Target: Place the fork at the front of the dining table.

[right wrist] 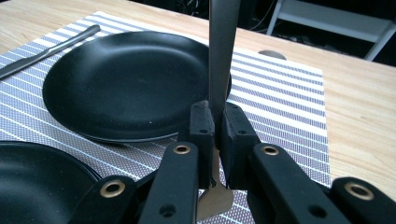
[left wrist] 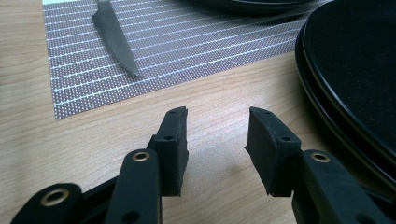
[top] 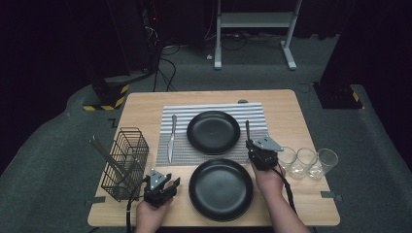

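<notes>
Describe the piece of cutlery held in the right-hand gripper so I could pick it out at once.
Start at the striped placemat in the middle of the wooden table. At its right edge the right gripper is shut on a slim metal utensil, handle pointing away. Unlike the knife lying flat left of the plate, this one is clamped.

Black two-jaw grippers [top: 163, 187], brass-ringed screws, grey plates, seemingly bare forearms

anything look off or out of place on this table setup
The near black plate sits on bare wood, off the striped placemat, unlike the far plate. Nothing looks spilled or broken.
</notes>
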Available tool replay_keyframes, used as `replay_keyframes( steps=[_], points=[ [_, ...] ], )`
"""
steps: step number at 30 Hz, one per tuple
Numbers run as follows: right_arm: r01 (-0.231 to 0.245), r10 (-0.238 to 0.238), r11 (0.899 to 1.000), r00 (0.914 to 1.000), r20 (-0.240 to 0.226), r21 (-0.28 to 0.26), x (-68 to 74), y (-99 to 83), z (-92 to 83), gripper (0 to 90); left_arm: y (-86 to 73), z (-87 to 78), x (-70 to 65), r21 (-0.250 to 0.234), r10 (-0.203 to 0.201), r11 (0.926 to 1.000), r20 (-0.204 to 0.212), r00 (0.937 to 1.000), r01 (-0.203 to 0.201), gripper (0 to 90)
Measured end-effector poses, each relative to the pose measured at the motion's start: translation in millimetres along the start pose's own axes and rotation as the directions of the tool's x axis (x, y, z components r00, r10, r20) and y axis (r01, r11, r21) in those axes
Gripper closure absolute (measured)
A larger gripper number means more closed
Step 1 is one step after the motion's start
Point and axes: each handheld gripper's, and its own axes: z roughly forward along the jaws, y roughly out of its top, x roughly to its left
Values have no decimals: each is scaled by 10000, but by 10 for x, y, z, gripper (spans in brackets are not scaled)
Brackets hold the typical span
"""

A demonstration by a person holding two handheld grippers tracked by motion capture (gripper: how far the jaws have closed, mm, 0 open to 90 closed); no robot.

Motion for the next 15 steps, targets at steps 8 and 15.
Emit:
replay_keyframes(
  steps=[8,15],
  points=[
    [-195,194,9998,9997,120,51,-33,6,58,839,2,5,13,11,-121,9999,115,9999,121,576],
    [-413,406,9989,9987,315,217,-38,45,119,839,5,7,30,-6,-250,9997,296,9992,250,579]
  ],
)
